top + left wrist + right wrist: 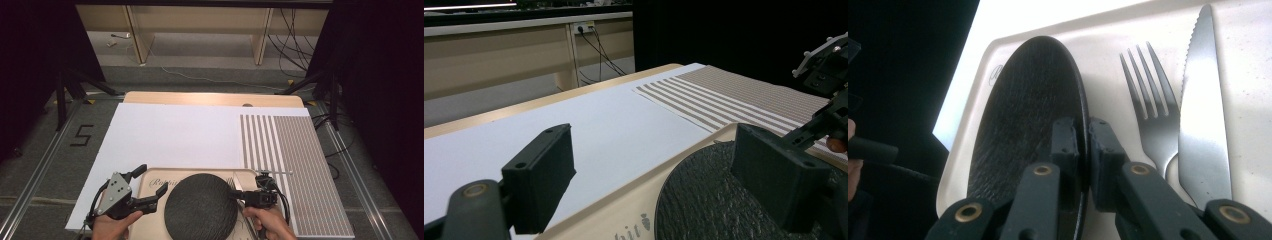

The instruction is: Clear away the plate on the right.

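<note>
A round black plate [200,210] lies on a beige tray [200,170] at the table's near edge. My right gripper [233,194] comes in from the right and is shut on the plate's right rim; in the right gripper view its jaws [1083,127] stand one on each side of the plate [1023,115] edge. A steel fork [1153,115] and a serrated knife [1203,115] lie on the tray [1248,75] right of the plate. My left gripper [150,186] is open at the tray's left end. One of its jaws hangs over the plate [704,210], the other over the white sheet.
A large white sheet [170,135] covers the table's middle and left. A striped brown-and-white mat [290,165] lies along the right side. Beyond the table are a grey floor, wooden furniture legs and loose cables. The tray carries printed lettering [631,231].
</note>
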`<state>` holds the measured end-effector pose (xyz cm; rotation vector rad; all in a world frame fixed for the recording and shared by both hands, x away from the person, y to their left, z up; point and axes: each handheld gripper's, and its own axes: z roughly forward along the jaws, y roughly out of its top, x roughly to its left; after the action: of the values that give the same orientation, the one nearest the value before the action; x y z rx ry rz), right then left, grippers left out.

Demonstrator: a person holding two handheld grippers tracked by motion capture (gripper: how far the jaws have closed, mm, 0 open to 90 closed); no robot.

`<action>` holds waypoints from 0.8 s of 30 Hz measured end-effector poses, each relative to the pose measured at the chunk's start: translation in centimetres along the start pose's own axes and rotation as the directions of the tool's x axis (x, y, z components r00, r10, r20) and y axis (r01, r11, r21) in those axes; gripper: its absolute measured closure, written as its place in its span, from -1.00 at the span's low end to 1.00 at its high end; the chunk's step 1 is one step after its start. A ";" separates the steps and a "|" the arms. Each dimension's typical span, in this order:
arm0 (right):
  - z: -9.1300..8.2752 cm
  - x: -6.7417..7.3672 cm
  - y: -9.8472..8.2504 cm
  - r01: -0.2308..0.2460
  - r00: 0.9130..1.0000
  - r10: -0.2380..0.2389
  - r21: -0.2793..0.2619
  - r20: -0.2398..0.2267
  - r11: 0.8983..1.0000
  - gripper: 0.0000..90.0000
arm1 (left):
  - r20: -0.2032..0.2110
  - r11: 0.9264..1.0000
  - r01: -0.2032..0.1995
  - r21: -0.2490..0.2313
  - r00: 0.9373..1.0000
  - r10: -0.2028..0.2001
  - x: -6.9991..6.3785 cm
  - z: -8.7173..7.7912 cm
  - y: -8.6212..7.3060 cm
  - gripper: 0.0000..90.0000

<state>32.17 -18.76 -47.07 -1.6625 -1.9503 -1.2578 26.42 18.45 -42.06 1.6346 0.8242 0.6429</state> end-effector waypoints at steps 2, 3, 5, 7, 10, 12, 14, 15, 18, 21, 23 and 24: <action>0.1 0.0 0.0 0.001 1.000 -0.001 0.002 0.004 1.000 0.85 | 0.000 1.000 0.001 -0.001 1.000 -0.001 0.0 0.0 0.0 -0.63; 0.1 0.0 0.0 0.006 1.000 -0.006 0.006 0.009 1.000 0.84 | 0.000 1.000 0.000 0.000 1.000 0.000 0.0 0.0 0.0 -0.62; 0.4 0.1 -0.2 0.015 1.000 -0.015 0.016 0.024 1.000 0.82 | 0.000 1.000 -0.001 0.001 1.000 0.001 0.0 0.0 0.0 -0.62; 0.4 0.2 -0.1 0.027 0.999 -0.027 0.020 0.030 0.999 0.81 | 0.000 1.000 0.001 0.000 1.000 -0.001 0.0 0.0 0.0 -0.63; 0.5 0.2 -0.1 0.033 0.999 -0.033 0.023 0.037 0.999 0.80 | 0.001 1.000 0.000 0.000 1.000 0.000 0.0 0.0 0.0 -0.63; 0.6 0.2 -0.1 0.040 0.998 -0.042 0.030 0.049 0.999 0.78 | 0.001 1.000 0.000 0.000 1.000 0.000 0.0 0.0 0.0 -0.63; 0.7 0.2 -0.2 0.047 0.997 -0.049 0.037 0.064 0.998 0.76 | 0.001 1.000 -0.001 0.000 1.000 0.001 0.0 0.0 0.0 -0.63; 0.8 0.2 -0.2 0.052 0.996 -0.054 0.041 0.068 0.998 0.76 | 0.001 1.000 0.000 0.000 1.000 0.000 0.0 0.0 0.0 -0.63; 0.8 0.3 -0.2 0.070 0.994 -0.074 0.046 0.080 0.996 0.74 | 0.001 1.000 0.001 0.001 1.000 -0.001 0.0 0.0 0.0 -0.63; 0.9 0.4 -0.1 0.083 0.992 -0.087 0.054 0.088 0.995 0.73 | 0.001 1.000 0.000 0.001 1.000 0.000 0.0 0.0 0.0 -0.63; 0.9 0.4 -0.1 0.092 0.990 -0.097 0.060 0.098 0.994 0.71 | 0.001 1.000 0.001 0.002 1.000 -0.001 0.0 0.0 0.0 -0.63; 1.0 0.5 -0.1 0.105 0.988 -0.112 0.069 0.109 0.992 0.69 | 0.001 1.000 0.001 0.002 1.000 -0.001 0.0 0.0 0.0 -0.63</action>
<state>32.19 -17.73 -47.35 -1.6501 -2.1503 -1.1487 26.44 18.44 -42.08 1.6360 0.8244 0.6406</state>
